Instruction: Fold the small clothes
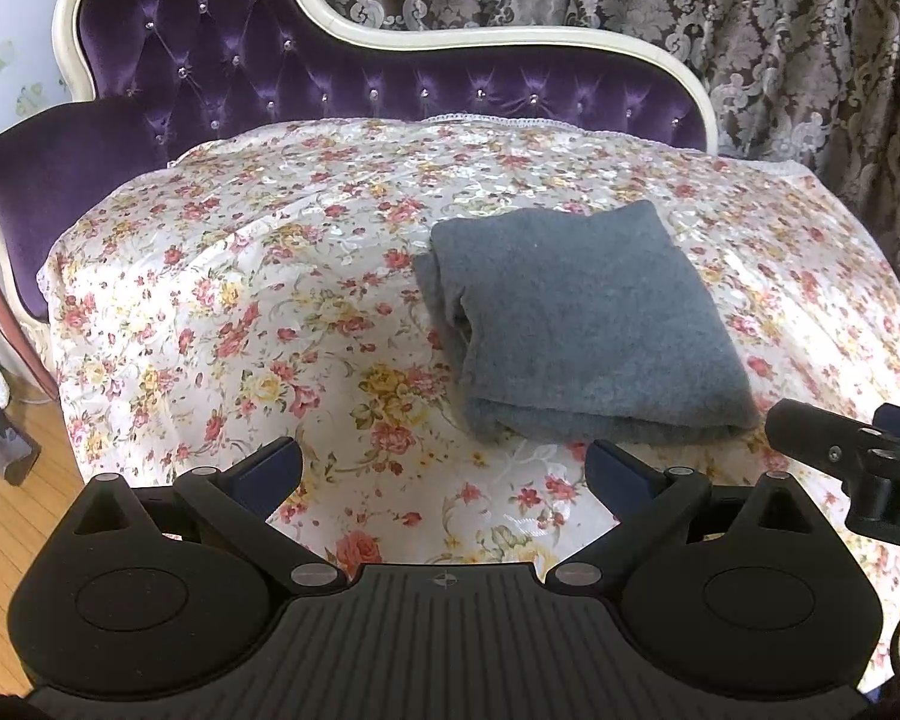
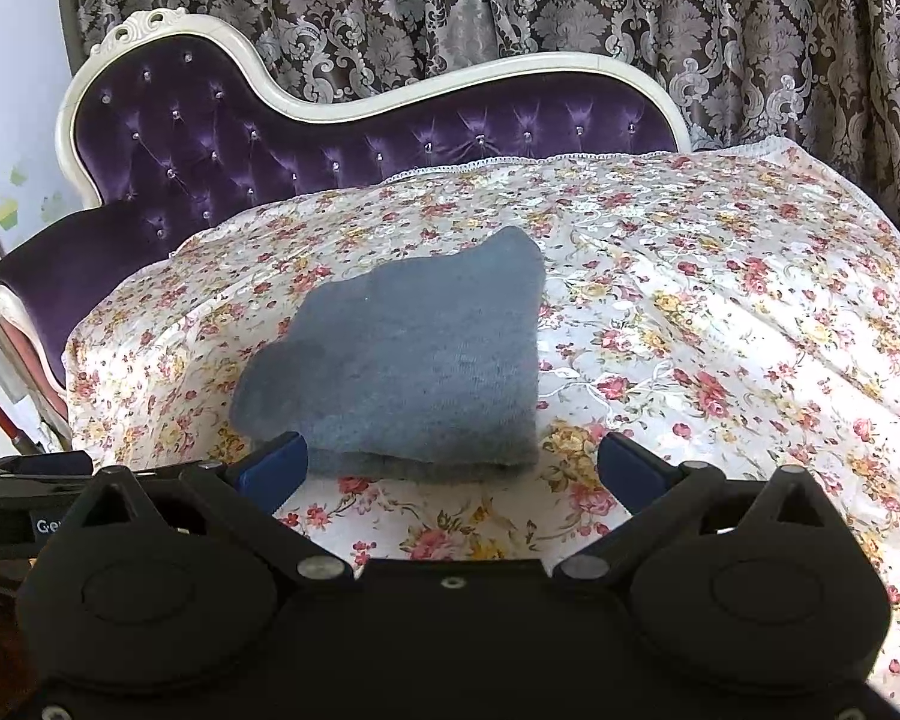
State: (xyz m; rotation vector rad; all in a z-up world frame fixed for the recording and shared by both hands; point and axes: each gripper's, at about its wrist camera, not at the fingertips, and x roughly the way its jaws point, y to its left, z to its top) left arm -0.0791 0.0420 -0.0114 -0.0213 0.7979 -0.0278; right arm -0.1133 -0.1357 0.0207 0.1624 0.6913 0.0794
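A grey knitted garment (image 1: pixel 582 324) lies folded into a thick rectangle on the floral cloth (image 1: pixel 240 312); it also shows in the right wrist view (image 2: pixel 414 360). My left gripper (image 1: pixel 444 471) is open and empty, hovering just in front of and left of the garment's near edge. My right gripper (image 2: pixel 450 471) is open and empty, its fingers straddling the near edge of the garment without gripping it. Part of the right gripper shows at the right edge of the left wrist view (image 1: pixel 858 450).
The floral cloth covers the seat of a purple tufted sofa (image 1: pixel 258 72) with a cream frame. Patterned curtains (image 2: pixel 510 6) hang behind. Wooden floor (image 1: pixel 0 492) lies to the left.
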